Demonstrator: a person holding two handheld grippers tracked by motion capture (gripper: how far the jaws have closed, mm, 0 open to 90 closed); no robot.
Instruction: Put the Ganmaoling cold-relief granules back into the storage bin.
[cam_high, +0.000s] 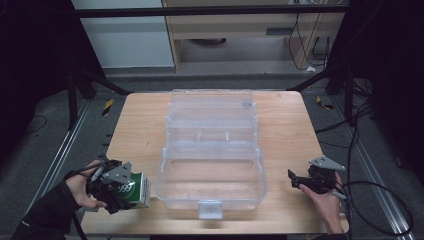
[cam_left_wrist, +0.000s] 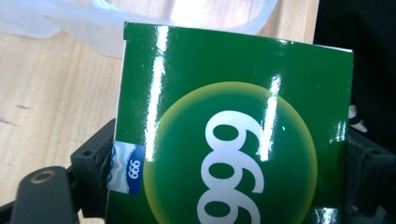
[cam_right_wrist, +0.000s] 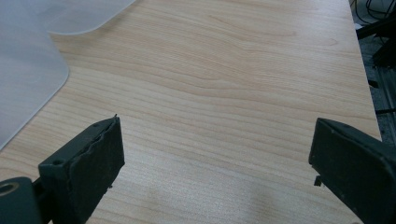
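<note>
Two grippers, one green box.
The left gripper (cam_high: 131, 192) clamps the green box (cam_left_wrist: 229, 135) just beside the clear case (cam_high: 212, 187), which lies ahead of its jaws; the right gripper (cam_right_wrist: 212, 158) gapes empty.

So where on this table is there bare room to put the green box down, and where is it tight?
Bare wood lies on the table right of the clear plastic case, ahead of the open right gripper, and left of the case beyond the left gripper holding the green box. The near left corner is crowded. The case's front tray is empty too.
</note>
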